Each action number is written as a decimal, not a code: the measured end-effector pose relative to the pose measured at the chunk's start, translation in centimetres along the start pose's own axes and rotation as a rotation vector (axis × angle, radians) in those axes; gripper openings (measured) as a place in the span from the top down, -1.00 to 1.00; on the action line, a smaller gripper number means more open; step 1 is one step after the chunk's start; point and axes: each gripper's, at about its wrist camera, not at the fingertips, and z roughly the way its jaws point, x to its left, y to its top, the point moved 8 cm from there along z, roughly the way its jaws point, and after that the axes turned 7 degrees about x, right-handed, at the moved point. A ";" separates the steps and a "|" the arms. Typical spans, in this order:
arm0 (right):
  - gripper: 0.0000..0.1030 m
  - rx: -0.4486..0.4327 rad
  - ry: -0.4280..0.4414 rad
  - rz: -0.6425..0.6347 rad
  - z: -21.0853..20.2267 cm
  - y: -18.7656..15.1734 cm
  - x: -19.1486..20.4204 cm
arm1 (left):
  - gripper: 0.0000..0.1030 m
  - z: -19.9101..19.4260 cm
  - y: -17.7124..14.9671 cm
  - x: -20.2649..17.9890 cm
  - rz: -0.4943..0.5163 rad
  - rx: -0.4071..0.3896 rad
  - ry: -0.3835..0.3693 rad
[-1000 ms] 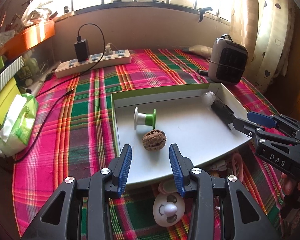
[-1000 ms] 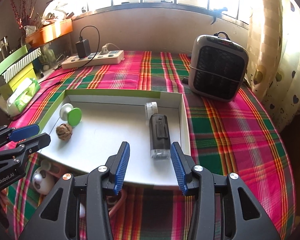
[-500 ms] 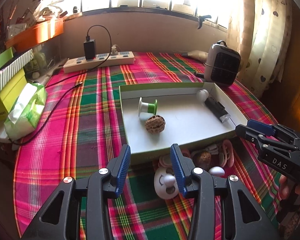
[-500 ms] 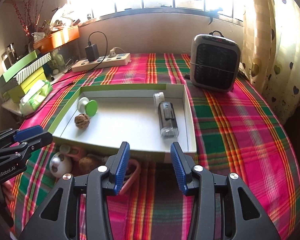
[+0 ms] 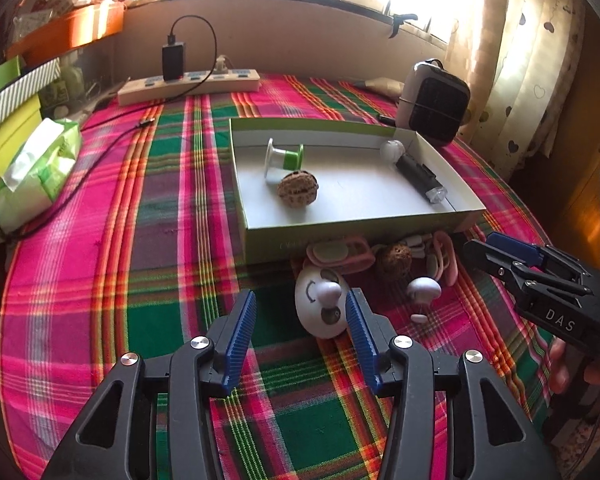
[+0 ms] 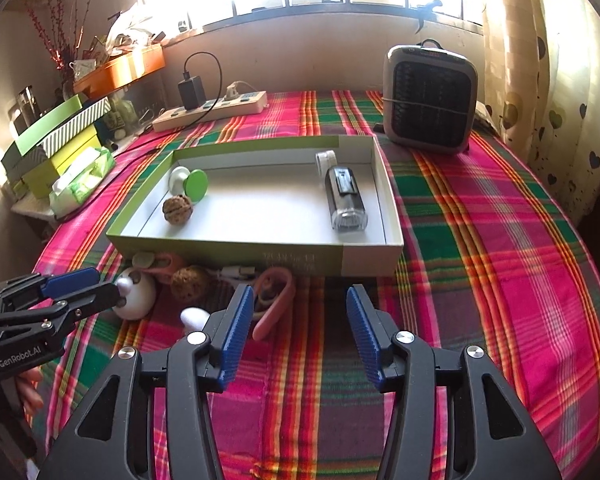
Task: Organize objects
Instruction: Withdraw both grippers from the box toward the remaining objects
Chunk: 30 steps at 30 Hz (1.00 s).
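Objects: a walnut, a green spool and a black device lay inside the box; a white egg toy, a second walnut and pink loops sat outside, by its near wall.
Left gripper: jaws wide, empty, beside the egg toy.
Right gripper: jaws wide, empty, over the plaid cloth.

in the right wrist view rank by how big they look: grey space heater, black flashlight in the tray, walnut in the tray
1. Grey space heater, largest, despite being farthest away.
2. Black flashlight.
3. Brown walnut in the tray, smallest.
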 end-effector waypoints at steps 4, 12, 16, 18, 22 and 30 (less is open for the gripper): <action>0.03 0.011 0.004 -0.002 0.1 -0.5 0.0 | 0.11 0.4 -0.2 -0.1 -0.013 0.013 -0.018; 0.02 0.028 0.011 0.004 0.5 -1.1 0.0 | 0.11 1.4 0.1 -0.2 -0.016 0.032 -0.015; 0.02 0.030 0.017 0.005 0.6 -1.0 0.3 | 0.11 1.8 0.3 -0.3 -0.011 0.035 -0.025; 0.02 0.029 0.022 0.003 0.7 -0.8 0.5 | 0.11 1.9 0.4 -0.4 -0.007 0.034 -0.024; 0.02 0.037 0.028 -0.005 1.1 -0.6 1.2 | 0.11 2.0 0.5 -0.4 -0.003 0.032 -0.023; 0.02 0.064 0.014 -0.019 2.4 -0.2 1.7 | 0.11 2.0 0.5 -0.4 0.002 0.032 -0.026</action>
